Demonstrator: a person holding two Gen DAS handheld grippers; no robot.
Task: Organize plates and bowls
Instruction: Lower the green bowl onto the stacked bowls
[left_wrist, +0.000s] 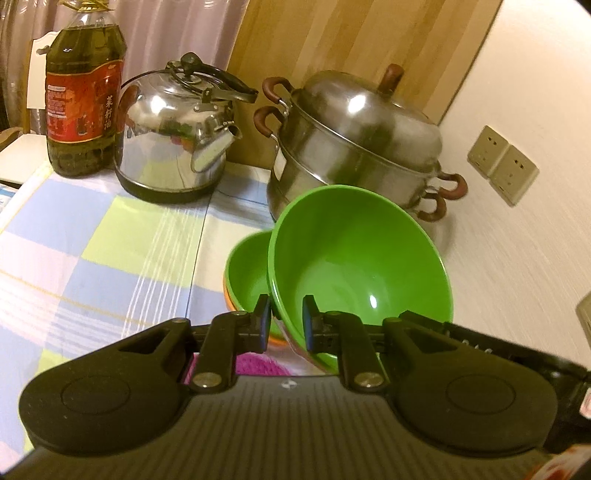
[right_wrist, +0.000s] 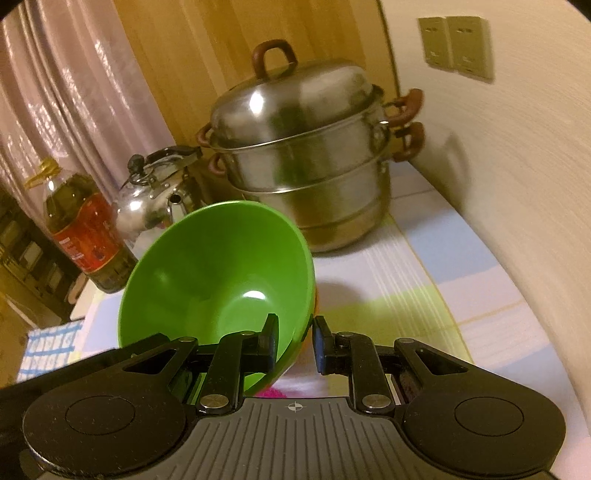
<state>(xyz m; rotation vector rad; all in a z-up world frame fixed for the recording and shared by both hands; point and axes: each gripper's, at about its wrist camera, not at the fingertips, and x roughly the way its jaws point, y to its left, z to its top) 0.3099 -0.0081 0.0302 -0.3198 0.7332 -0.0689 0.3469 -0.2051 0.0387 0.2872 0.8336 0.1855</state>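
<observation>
In the left wrist view my left gripper (left_wrist: 286, 323) is shut on the near rim of a large green bowl (left_wrist: 360, 266), held tilted above the checked tablecloth. Behind it on the left a second green bowl (left_wrist: 247, 275) sits in an orange bowl (left_wrist: 231, 301). In the right wrist view my right gripper (right_wrist: 295, 341) is shut on the right rim of a green bowl (right_wrist: 218, 273), also tilted, with an orange edge (right_wrist: 316, 301) showing just behind its rim. Whether the two views show the same bowl I cannot tell.
A steel stacked steamer pot (left_wrist: 354, 147) (right_wrist: 306, 166) stands at the back by the wall. A steel kettle (left_wrist: 173, 136) (right_wrist: 151, 199) and an oil bottle (left_wrist: 85, 99) (right_wrist: 86, 236) stand left of it. Something magenta (left_wrist: 258, 363) lies under the bowls. Wall sockets (left_wrist: 502, 164) are on the right.
</observation>
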